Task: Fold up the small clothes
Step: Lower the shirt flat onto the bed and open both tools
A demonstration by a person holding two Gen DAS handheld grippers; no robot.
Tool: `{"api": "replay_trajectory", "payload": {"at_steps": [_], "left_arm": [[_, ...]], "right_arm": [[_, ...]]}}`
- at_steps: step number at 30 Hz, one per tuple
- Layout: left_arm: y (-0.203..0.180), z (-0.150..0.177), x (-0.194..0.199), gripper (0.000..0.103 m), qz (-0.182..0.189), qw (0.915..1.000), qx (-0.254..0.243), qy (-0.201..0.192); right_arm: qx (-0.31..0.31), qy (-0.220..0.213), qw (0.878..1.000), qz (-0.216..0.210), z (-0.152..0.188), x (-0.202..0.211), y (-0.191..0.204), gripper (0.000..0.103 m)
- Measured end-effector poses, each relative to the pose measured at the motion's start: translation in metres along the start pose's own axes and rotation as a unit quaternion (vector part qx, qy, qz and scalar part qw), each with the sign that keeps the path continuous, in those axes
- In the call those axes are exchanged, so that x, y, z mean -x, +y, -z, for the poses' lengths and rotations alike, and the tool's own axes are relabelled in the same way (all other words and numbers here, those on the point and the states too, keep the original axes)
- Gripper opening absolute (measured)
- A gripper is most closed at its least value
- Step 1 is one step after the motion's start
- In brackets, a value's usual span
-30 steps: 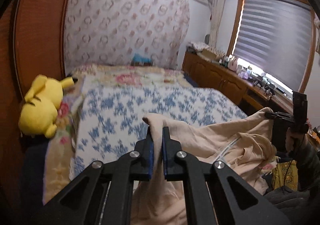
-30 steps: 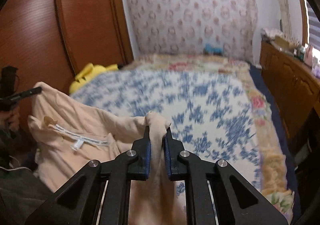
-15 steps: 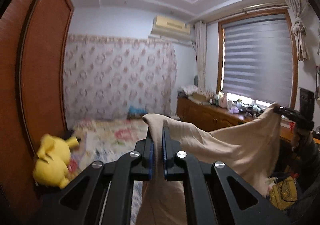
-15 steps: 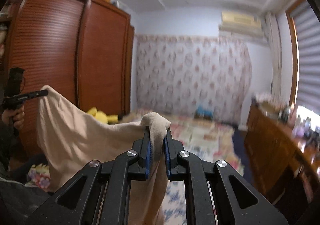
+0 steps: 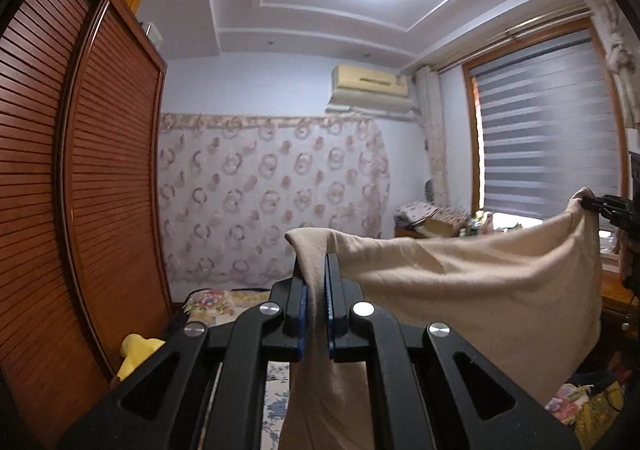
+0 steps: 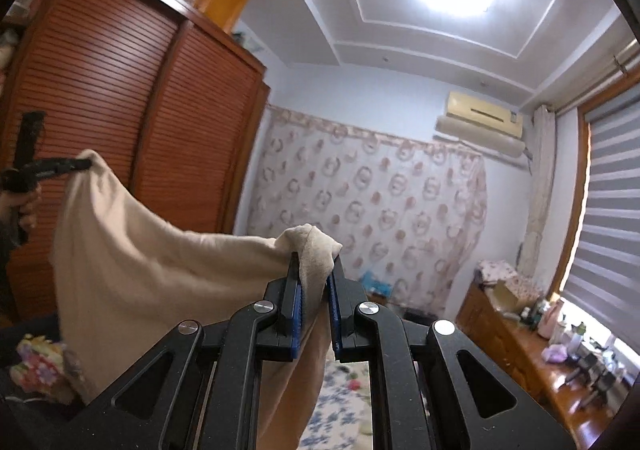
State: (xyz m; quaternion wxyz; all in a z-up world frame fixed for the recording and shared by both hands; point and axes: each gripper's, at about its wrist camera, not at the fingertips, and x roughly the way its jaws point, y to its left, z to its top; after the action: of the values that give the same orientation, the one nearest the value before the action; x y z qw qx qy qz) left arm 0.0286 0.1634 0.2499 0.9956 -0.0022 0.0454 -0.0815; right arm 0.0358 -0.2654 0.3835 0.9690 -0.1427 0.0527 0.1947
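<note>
Above the bed (image 6: 348,390), the beige garment (image 5: 460,290) hung spread in mid-air w/ one top corner clamped in the left gripper (image 5: 316,290) and the other in the right gripper (image 6: 316,282). Step in hand, by judgement: shake-out/spread. Next: lower the garment flat onto the bed, keeping both grips tight.

Black claw (image 5: 316,290), blue pads (image 5: 303,300) (silver screws)
</note>
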Motion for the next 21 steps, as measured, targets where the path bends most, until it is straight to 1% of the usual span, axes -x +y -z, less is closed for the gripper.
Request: {"api": "replay_trajectory", "payload": {"at_steps": [2,4,6,7,8,9,10,11,12,13,14,15,16,17,18,19,21], "left_arm": [[0.005,0.009,-0.032,0.004,-0.012,0.9997,-0.003,0.020],[0.010,0.024,-0.067,0.005,-0.018,0.9987,-0.006,0.048],[0.013,0.054,-0.120,0.005,-0.021,0.9961,-0.008,0.085],[0.013,0.064,-0.136,0.005,-0.024,0.9950,-0.010,0.097],[0.018,0.087,-0.171,0.006,-0.031,0.9924,-0.015,0.118],[0.014,0.099,-0.189,0.007,-0.030,0.9907,-0.017,0.132],[0.015,0.117,-0.216,0.007,-0.026,0.9875,-0.021,0.154],[0.017,0.139,-0.246,0.008,-0.022,0.9825,-0.025,0.183],[0.016,0.157,-0.267,0.012,-0.018,0.9771,-0.027,0.210],[0.017,0.180,-0.290,0.015,-0.013,0.9689,-0.034,0.245],[0.014,0.192,-0.299,0.021,-0.015,0.9644,-0.038,0.261],[0.012,0.204,-0.302,0.024,-0.017,0.9613,-0.040,0.272],[0.012,0.218,-0.303,0.026,-0.013,0.9595,-0.031,0.280],[0.009,0.222,-0.302,0.036,-0.007,0.9584,-0.022,0.285],[0.008,0.229,-0.298,0.045,-0.002,0.9561,-0.017,0.292],[0.007,0.235,-0.295,0.046,0.002,0.9534,-0.014,0.301],[0.003,0.248,-0.281,0.050,0.005,0.9487,-0.015,0.316]], "right_arm": [[-0.003,0.031,0.999,0.011,0.006,-0.040,-0.011,0.008],[-0.006,0.068,0.998,0.011,0.023,-0.091,-0.018,0.008],[-0.003,0.101,0.995,0.016,0.048,-0.136,-0.020,0.008],[-0.001,0.126,0.992,0.019,0.068,-0.174,-0.020,0.008],[-0.001,0.143,0.990,0.022,0.086,-0.197,-0.022,0.008],[0.000,0.164,0.986,0.027,0.108,-0.231,-0.022,0.009],[-0.001,0.189,0.981,0.038,0.134,-0.263,-0.023,0.010],[-0.005,0.211,0.976,0.045,0.153,-0.284,-0.026,0.010],[-0.014,0.243,0.969,0.052,0.174,-0.308,-0.027,0.015],[-0.032,0.285,0.956,0.063,0.201,-0.334,-0.030,0.019],[-0.046,0.305,0.949,0.068,0.217,-0.346,-0.032,0.019],[-0.060,0.318,0.943,0.071,0.234,-0.354,-0.033,0.020],[-0.070,0.322,0.941,0.072,0.249,-0.356,-0.031,0.022],[-0.075,0.322,0.941,0.066,0.257,-0.354,-0.030,0.026],[-0.079,0.325,0.941,0.053,0.268,-0.350,-0.028,0.036],[-0.074,0.327,0.941,0.048,0.276,-0.347,-0.027,0.042],[-0.069,0.332,0.940,0.042,0.287,-0.335,-0.024,0.044]]}}
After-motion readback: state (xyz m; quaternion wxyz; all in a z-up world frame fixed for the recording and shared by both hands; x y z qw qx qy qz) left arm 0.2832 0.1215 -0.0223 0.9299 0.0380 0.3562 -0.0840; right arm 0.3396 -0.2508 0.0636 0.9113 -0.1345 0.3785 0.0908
